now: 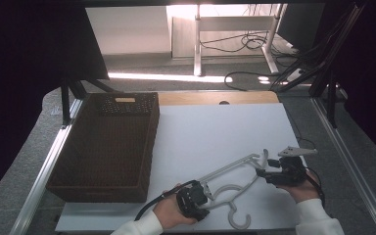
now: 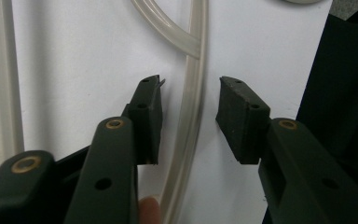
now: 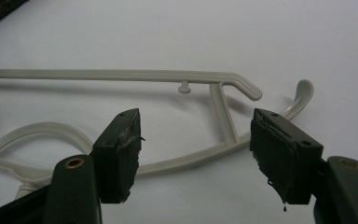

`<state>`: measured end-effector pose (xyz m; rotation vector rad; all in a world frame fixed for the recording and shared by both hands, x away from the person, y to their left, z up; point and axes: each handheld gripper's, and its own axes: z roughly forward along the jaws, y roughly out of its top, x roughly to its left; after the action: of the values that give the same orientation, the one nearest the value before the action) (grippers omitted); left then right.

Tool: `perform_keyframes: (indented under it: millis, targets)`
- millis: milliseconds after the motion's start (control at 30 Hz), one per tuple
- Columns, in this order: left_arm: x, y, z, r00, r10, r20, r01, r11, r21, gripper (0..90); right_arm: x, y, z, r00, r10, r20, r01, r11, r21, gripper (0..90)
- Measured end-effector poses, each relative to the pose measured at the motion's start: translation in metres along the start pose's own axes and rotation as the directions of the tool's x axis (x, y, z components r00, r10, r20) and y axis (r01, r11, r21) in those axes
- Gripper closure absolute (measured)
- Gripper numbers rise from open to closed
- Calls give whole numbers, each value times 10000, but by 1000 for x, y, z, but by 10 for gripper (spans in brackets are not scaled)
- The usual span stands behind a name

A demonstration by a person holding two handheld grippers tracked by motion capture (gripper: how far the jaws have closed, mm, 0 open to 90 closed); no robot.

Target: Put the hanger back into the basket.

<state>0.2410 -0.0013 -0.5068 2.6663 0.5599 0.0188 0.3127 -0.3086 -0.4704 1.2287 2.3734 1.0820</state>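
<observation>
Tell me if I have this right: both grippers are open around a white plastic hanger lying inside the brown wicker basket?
Not quite. The hanger lies on the white table surface, to the right of the basket, as the high view shows. The left gripper and the right gripper are indeed both open around it.

At the bottom middle of the high view, the left gripper sits in the left hand, jaws parted. Lower right, the right gripper seems likewise spread, right hand behind.

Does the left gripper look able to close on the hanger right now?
Probably yes: the left gripper is open, a thin bar of the hanger runs between its jaws, and nothing blocks them.
</observation>
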Motion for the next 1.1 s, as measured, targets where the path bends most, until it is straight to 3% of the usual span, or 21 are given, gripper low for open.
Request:
perform_keyframes:
  millis: [200,467,633,1033,1100]
  targets:
    - [-7,5,1,9993,257,-276,-251,9994,240,689,0,1,-1,9999,12,158,-10,9999,-106,341]
    - [-6,10,2,10000,41,-47,-39,9982,597,779,0,1,-1,9998,26,217,-23,9999,-158,341]
    - [-7,12,1,9997,208,-107,-200,9971,738,795,0,1,-3,9994,35,339,-24,9995,-320,341]
    - [-7,13,0,9992,226,-322,-210,9986,476,821,-5,1,-7,9979,215,611,-181,9982,-564,341]
    - [-5,14,-3,9998,130,-148,-125,9993,365,821,-6,1,-9,9972,290,696,-243,9974,-674,341]
